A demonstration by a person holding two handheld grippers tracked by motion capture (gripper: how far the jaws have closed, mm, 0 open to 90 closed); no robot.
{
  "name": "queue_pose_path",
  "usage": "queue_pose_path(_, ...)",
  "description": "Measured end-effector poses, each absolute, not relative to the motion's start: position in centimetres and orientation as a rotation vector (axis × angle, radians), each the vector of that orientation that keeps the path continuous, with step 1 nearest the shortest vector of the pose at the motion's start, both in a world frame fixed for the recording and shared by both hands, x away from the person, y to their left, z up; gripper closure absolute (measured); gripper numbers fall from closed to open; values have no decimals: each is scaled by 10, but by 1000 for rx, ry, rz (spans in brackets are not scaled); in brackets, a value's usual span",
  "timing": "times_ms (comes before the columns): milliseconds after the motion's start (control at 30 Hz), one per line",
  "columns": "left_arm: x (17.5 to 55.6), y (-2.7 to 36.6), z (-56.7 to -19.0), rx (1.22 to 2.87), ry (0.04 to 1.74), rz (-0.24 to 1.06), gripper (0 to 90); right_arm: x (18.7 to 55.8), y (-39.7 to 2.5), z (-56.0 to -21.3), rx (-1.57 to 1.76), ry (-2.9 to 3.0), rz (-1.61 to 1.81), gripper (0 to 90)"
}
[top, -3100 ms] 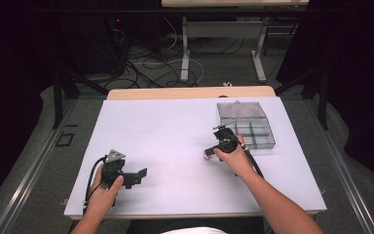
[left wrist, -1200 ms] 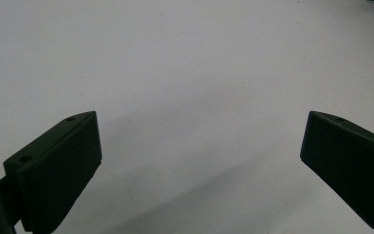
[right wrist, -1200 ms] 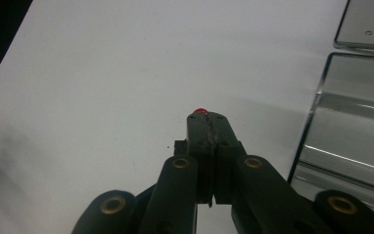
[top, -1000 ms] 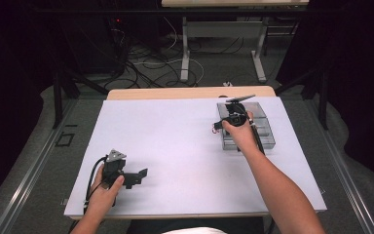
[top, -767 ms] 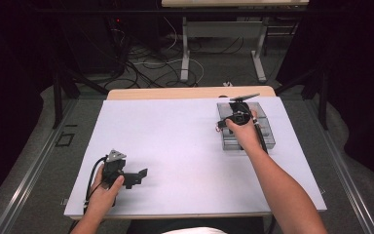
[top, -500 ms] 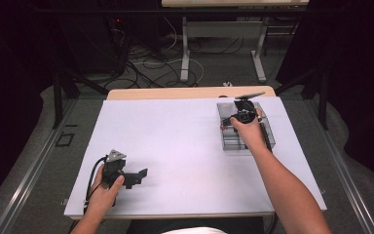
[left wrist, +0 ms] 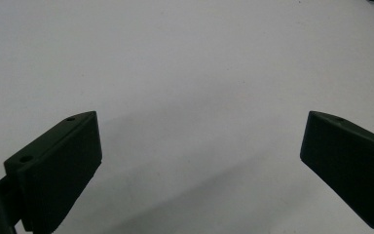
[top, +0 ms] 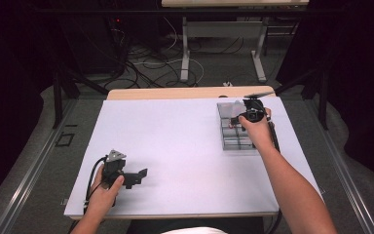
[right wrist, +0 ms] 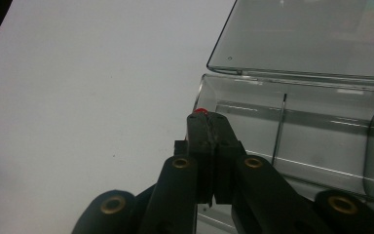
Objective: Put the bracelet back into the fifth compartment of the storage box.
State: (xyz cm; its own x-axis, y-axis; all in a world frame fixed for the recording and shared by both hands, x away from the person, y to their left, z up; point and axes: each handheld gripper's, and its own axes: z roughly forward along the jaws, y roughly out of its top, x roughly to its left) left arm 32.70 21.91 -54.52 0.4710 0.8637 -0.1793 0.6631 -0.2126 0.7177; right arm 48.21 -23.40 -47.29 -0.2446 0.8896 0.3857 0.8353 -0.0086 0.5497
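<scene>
The right hand-held gripper [top: 237, 118] is hovering over the far right part of the white tabletop [top: 185, 141], above the clear plastic box [top: 233, 136] with its divided compartments. In the right gripper view its jaws are pressing tightly together, pinching a small red thing [right wrist: 200, 111] of which just a sliver is peeking out at the tips; what it is cannot be told. The tips are sitting right at the near left corner of the box [right wrist: 297, 141], just over its rounded wall, with upright dividers showing inside and the clear lid [right wrist: 311, 34] lying open on the far side. In the high view the person's right hand [top: 255, 129] is gripping the tool, with the forearm stretching in from the bottom right across the near end of the box. The left hand-held gripper [top: 139, 176] is resting low on the near left part of the tabletop, well apart from the box, with the left hand [top: 104, 187] wrapped around it and a cable curling beside it. In the left gripper view its jaws are standing wide apart, holding nothing, with bare white tabletop [left wrist: 190, 83] lying between them.
</scene>
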Motion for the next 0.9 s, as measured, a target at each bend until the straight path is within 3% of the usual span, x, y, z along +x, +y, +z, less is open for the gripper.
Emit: queue_pose_path(900, 327, 219, -545, 1957, 1271, 340, 15, 473, -278, -472, 1929, 2097, 1057, 900)
